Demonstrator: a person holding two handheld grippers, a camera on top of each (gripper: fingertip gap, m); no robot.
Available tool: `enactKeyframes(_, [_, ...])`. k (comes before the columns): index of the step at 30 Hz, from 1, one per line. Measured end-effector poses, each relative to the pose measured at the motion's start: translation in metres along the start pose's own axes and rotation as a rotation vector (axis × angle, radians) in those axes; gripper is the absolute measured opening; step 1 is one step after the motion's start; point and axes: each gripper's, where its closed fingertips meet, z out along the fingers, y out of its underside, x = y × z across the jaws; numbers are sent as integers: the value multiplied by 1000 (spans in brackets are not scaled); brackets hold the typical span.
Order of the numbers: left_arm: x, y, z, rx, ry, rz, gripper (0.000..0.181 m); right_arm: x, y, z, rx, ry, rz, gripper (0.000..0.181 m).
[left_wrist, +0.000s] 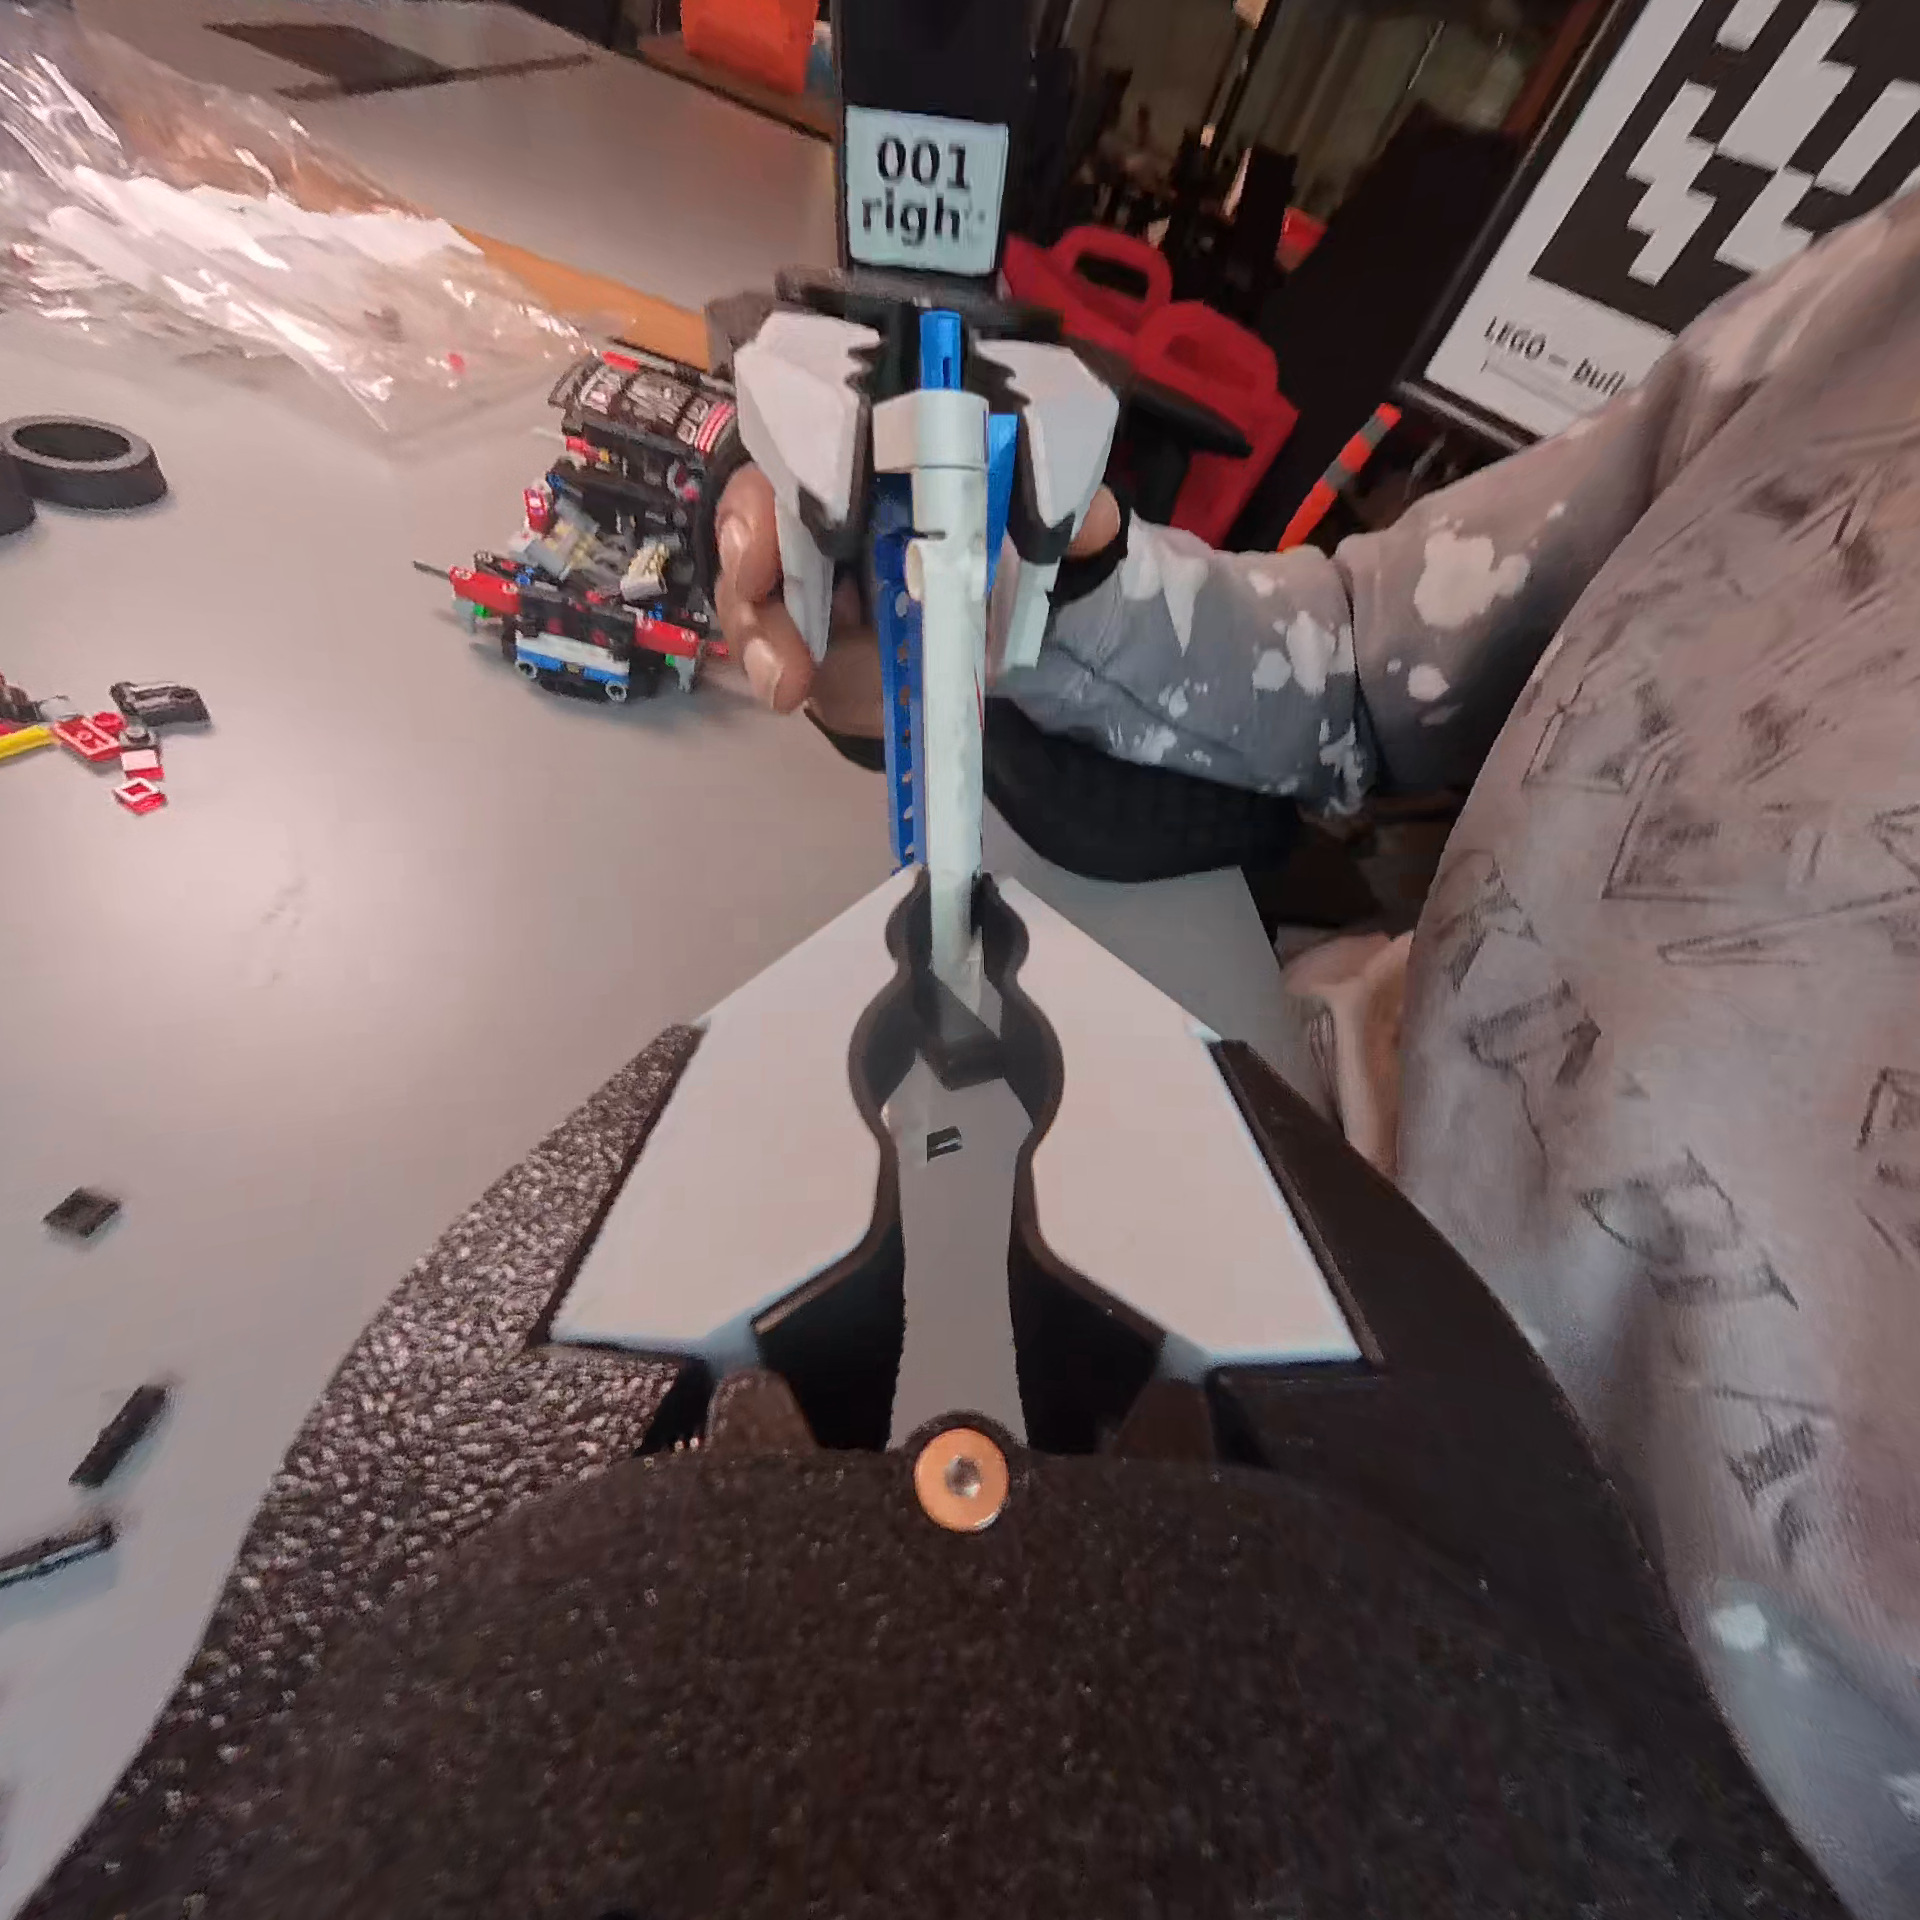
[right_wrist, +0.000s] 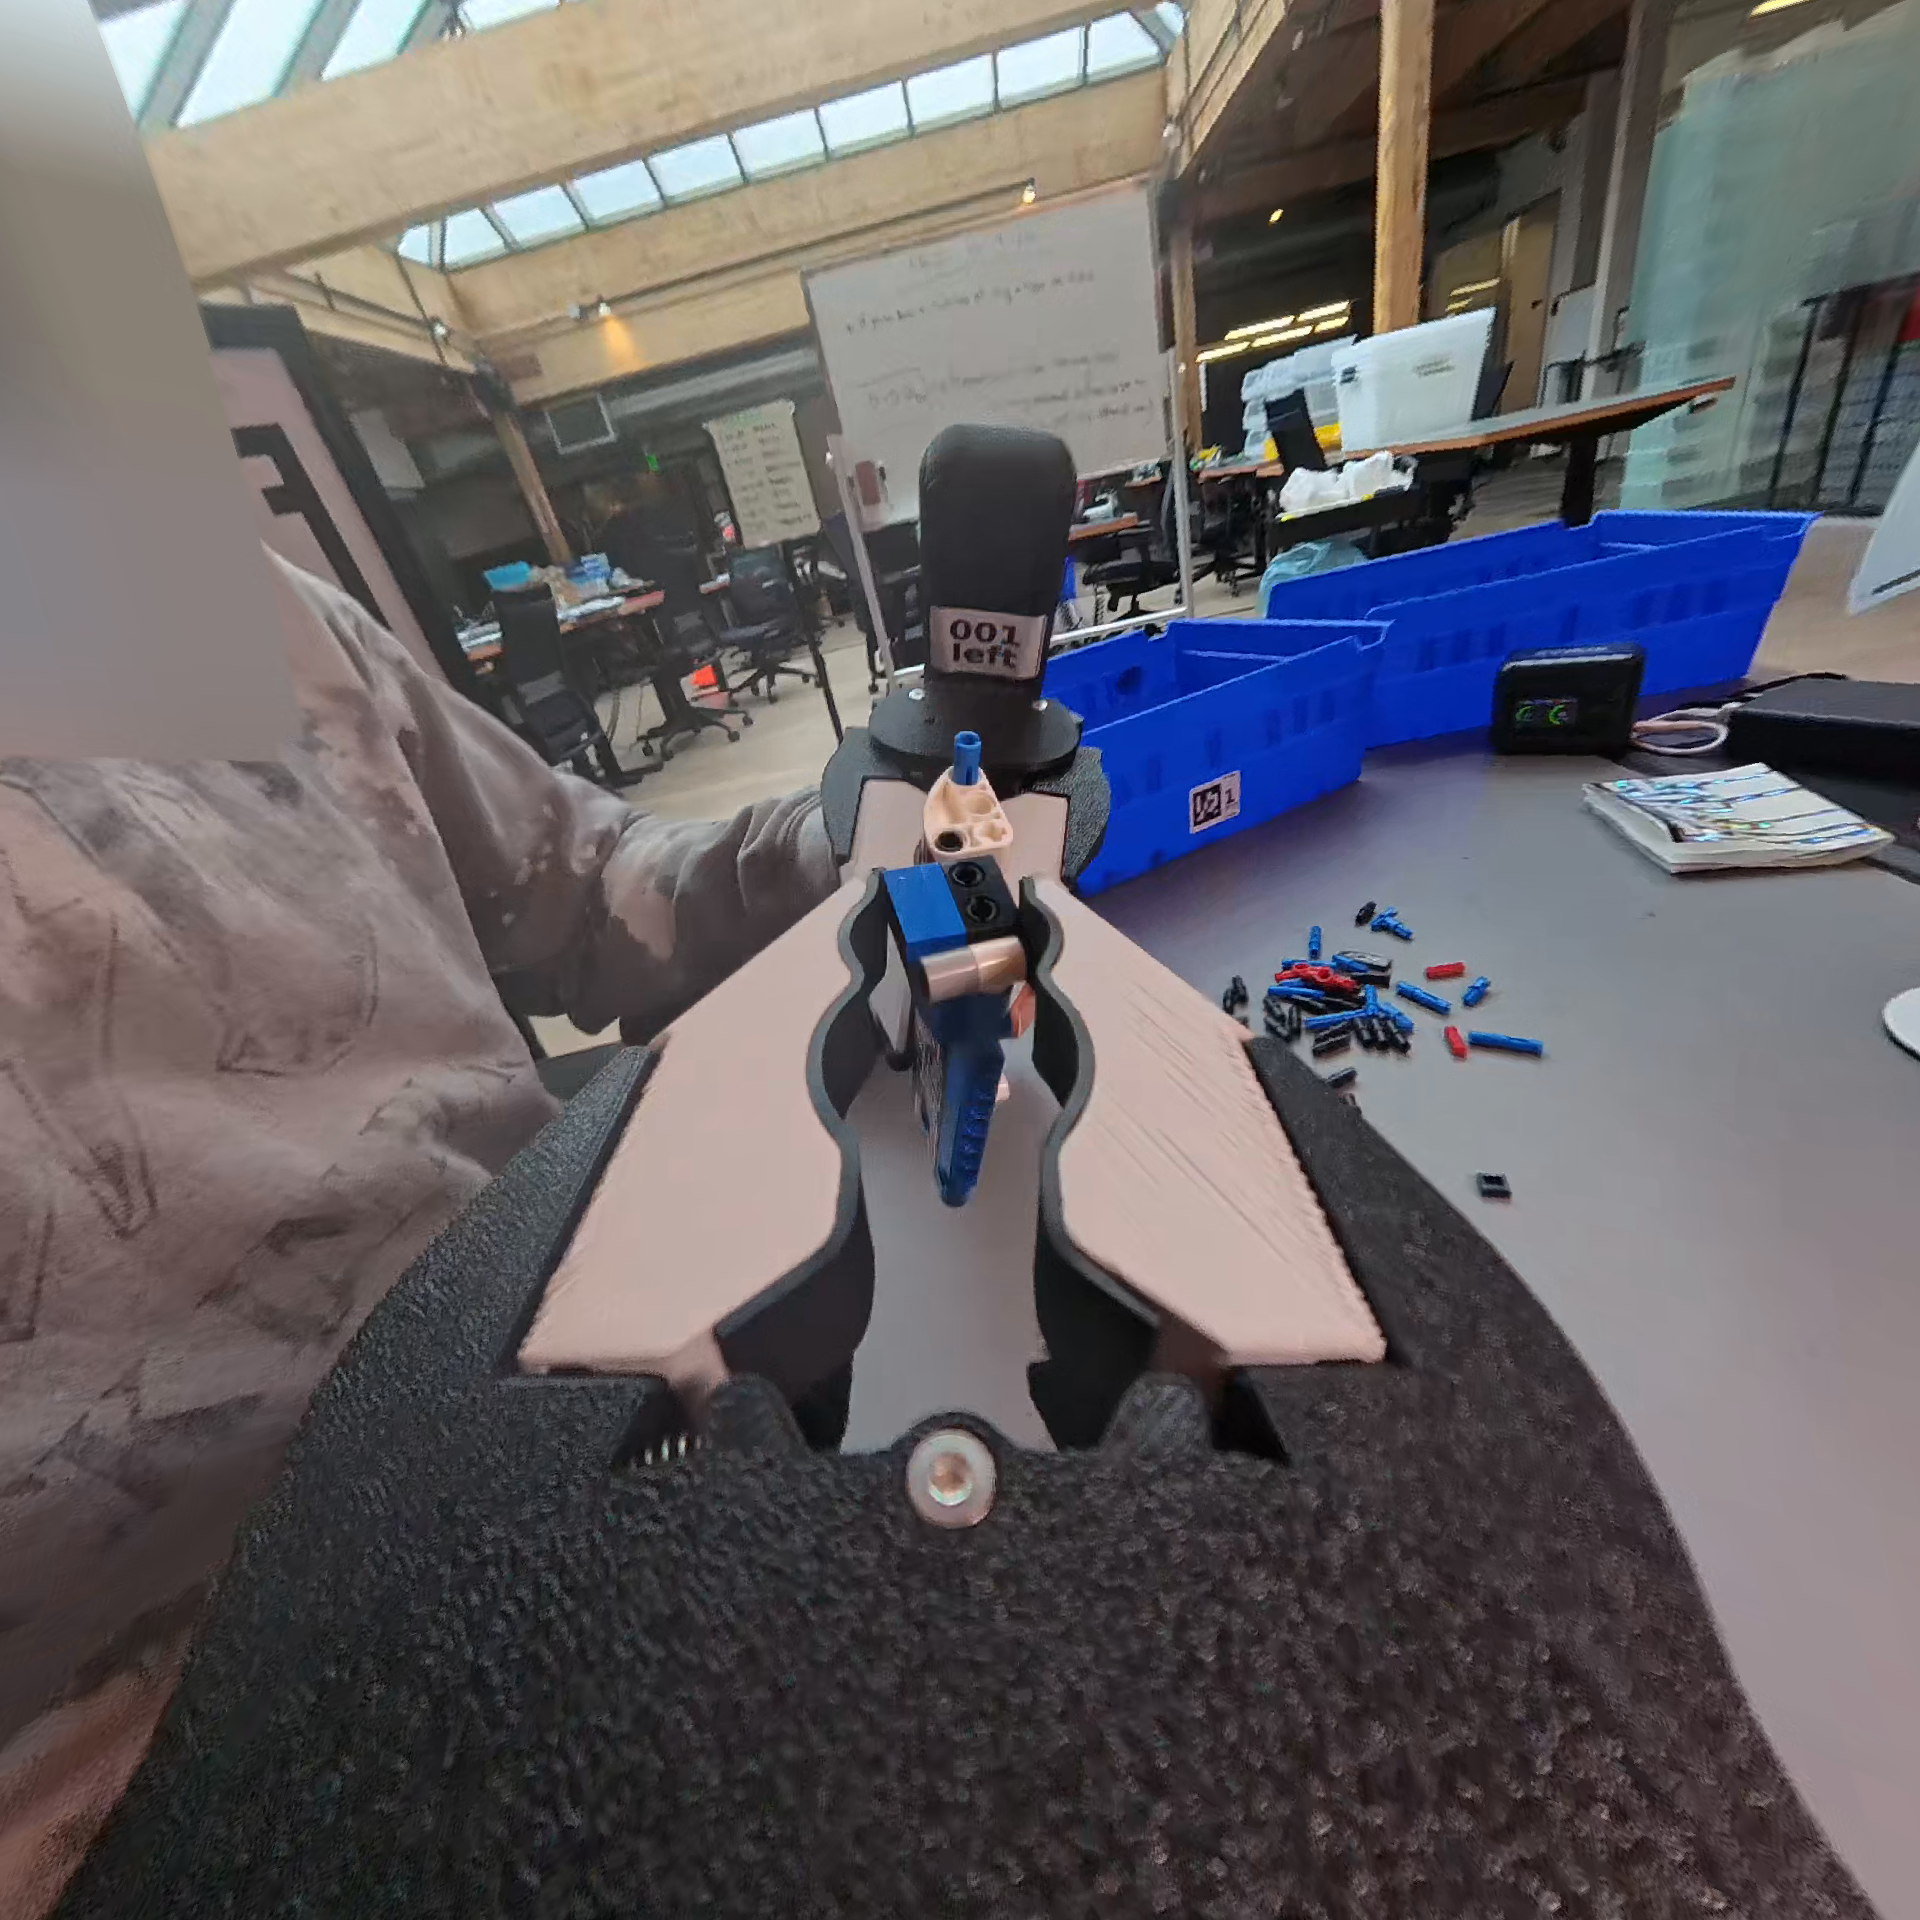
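A long brick assembly, a blue holed beam (left_wrist: 896, 675) with a white part (left_wrist: 954, 727) along it, hangs in the air between my two grippers. My left gripper (left_wrist: 953, 888) is shut on its near end, by a black block (left_wrist: 966, 1039). My right gripper (left_wrist: 930, 416) faces it, held by a hand, and grips the far end. In the right wrist view my right gripper (right_wrist: 951, 899) is shut on the blue beam (right_wrist: 966, 1101) beside a blue brick and a black block. The left gripper (right_wrist: 966, 821) shows beyond it, with a pale part and a blue pin sticking up.
On the grey table (left_wrist: 416, 935) stand a half-built brick vehicle (left_wrist: 613, 530), a black tyre (left_wrist: 78, 457), loose red and black pieces (left_wrist: 104, 727) and a plastic bag (left_wrist: 208, 208). Blue bins (right_wrist: 1216, 727), a pile of small pins (right_wrist: 1351, 997) and a booklet (right_wrist: 1725, 821) lie to the right. The gap from one gripper's tips to the other's is roughly 6 centimetres.
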Motion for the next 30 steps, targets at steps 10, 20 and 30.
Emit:
enactKeyframes(10, [8, 44, -7, -283, 29, -6, 6, -14, 44, 5, -255, -68, -58, 25])
enactKeyframes(20, [10, 72, -12, -429, 51, -39, 6, -14, 65, 5, -363, -78, -56, 16])
enactKeyframes(30, [4, 40, 5, -241, -21, 61, 11, -12, 73, 21, -354, -58, -108, 14])
